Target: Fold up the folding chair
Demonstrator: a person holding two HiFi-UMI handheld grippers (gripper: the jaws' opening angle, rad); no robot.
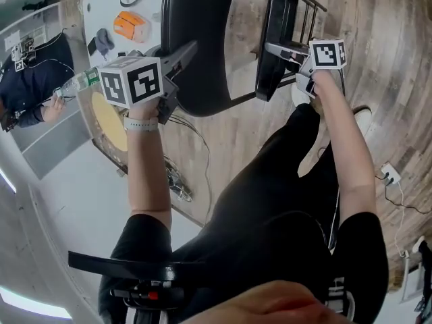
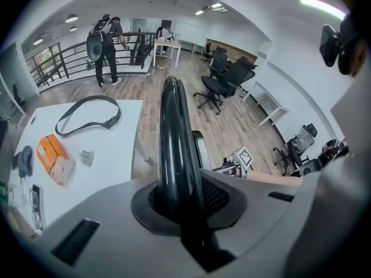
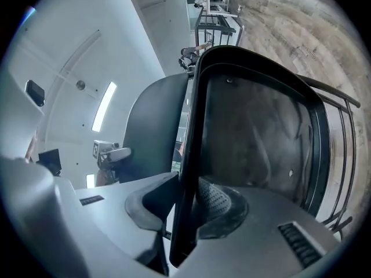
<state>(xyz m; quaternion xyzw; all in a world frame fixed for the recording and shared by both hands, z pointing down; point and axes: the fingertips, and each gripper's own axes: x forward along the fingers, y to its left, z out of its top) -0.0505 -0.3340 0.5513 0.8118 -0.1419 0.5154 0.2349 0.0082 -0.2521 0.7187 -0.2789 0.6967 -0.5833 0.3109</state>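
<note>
The black folding chair stands before me on the wood floor. In the head view its curved backrest [image 1: 196, 19] is at top centre and its seat [image 1: 280, 25] is tipped up on edge just to the right. My left gripper [image 1: 185, 49] is shut on the backrest's rim; in the left gripper view [image 2: 179, 201] that rim [image 2: 174, 132] runs up from between the pads. My right gripper [image 1: 273, 48] is shut on the seat's edge. The right gripper view [image 3: 188, 207] shows the seat's underside [image 3: 261, 138], with the backrest [image 3: 153, 132] behind it.
A white table [image 1: 101, 5] at upper left carries an orange object [image 1: 129, 25] and a black strap [image 2: 87, 112]. A seated person [image 1: 34, 73] is at far left. A power strip [image 1: 389, 174] and cables lie on the floor. Office chairs [image 2: 223, 80] stand further off.
</note>
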